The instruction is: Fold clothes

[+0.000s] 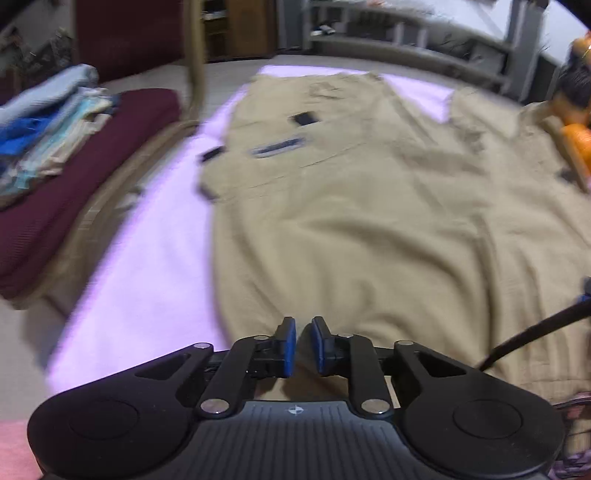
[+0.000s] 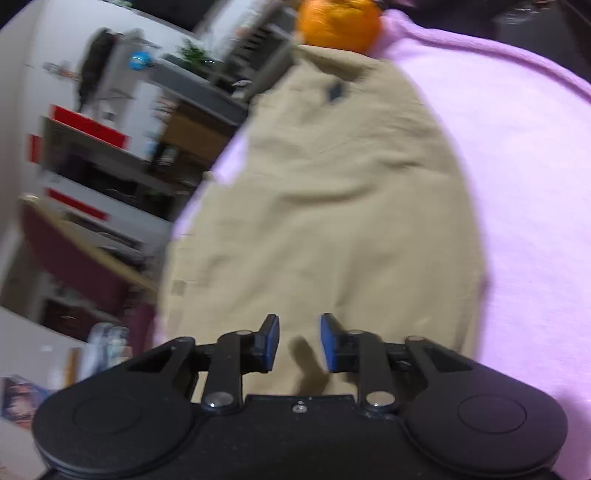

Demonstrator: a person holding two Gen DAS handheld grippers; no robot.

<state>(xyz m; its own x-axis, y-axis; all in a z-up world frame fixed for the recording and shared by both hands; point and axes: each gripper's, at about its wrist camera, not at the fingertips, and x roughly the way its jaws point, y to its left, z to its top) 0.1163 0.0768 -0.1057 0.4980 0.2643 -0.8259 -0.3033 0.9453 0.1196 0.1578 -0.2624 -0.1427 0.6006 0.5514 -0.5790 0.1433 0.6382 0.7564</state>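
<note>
Khaki trousers [image 1: 369,221] lie spread flat on a lilac sheet [image 1: 147,277], with dark labels near the waistband at the far end. My left gripper [image 1: 303,345] hovers over the near edge of the cloth. Its blue pads [image 1: 290,347] stand a narrow gap apart with nothing pinched between them. In the right wrist view the same trousers [image 2: 325,221] run away from me across the sheet [image 2: 517,184]. My right gripper [image 2: 300,341] is over their near end, open, with only cloth below the gap. Both views are blurred.
A pile of folded clothes [image 1: 48,129] rests on a maroon cushion [image 1: 92,177] left of the bed. Something orange [image 1: 580,136] sits at the trousers' far right corner, also orange [image 2: 340,22] in the right view. A black cable [image 1: 535,332] crosses the right side. Grey shelves [image 2: 110,166] stand beyond.
</note>
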